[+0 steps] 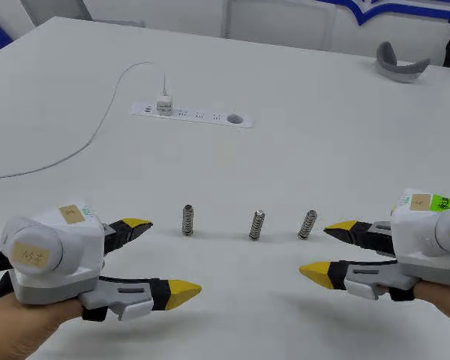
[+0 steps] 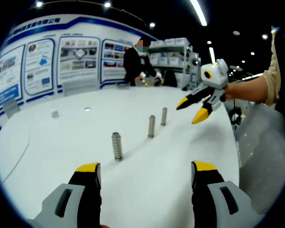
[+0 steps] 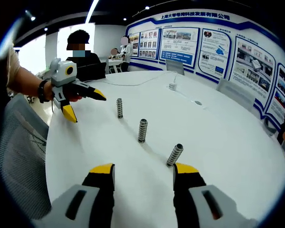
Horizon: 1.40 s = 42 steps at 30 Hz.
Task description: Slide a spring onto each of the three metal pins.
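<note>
We list one white table (image 1: 300, 67): far edge well back, broad bare surface between the power strip (image 1: 191, 115) and the row near us. Three metal pins stand in that row: left pin (image 1: 187, 220), middle pin (image 1: 256, 224) and right pin (image 1: 307, 223). Springs (image 2: 116, 141): three, one coiled round each pin; the right pin leans. Grippers: two. The left gripper (image 1: 172, 255) has its jaws apart, left of the row. The right gripper (image 1: 313, 249) has its jaws apart, its upper tip near the right pin. One cable (image 1: 97, 127). One grey curved piece (image 1: 401, 64) lies by the far right edge.
</note>
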Each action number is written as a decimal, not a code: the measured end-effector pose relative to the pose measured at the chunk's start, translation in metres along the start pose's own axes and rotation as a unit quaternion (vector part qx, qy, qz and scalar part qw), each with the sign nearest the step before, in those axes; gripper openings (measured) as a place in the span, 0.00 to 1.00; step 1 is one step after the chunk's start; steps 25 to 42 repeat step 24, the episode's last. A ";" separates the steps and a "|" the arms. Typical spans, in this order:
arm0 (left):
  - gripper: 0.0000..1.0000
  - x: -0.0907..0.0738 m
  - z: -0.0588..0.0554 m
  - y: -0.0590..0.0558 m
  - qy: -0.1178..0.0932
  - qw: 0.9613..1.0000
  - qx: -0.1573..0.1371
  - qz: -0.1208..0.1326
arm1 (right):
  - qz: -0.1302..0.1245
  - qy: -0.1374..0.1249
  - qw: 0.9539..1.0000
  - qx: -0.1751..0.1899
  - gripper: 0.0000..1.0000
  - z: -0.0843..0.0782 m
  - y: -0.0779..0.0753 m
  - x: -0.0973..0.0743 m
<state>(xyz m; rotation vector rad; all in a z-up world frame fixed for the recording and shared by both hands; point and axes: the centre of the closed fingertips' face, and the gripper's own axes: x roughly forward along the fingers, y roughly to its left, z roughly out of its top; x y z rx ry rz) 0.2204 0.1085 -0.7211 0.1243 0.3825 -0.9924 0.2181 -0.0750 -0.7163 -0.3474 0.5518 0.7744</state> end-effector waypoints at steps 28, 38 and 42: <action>0.82 0.002 -0.005 0.005 0.007 1.000 -0.008 0.010 | 0.007 -0.043 0.998 0.038 0.73 -0.007 -0.004 -0.003; 0.82 0.002 -0.005 0.005 0.007 1.000 -0.008 0.010 | 0.007 -0.043 0.998 0.038 0.73 -0.007 -0.004 -0.003; 0.82 0.002 -0.005 0.005 0.007 1.000 -0.008 0.010 | 0.007 -0.043 0.998 0.038 0.73 -0.007 -0.004 -0.003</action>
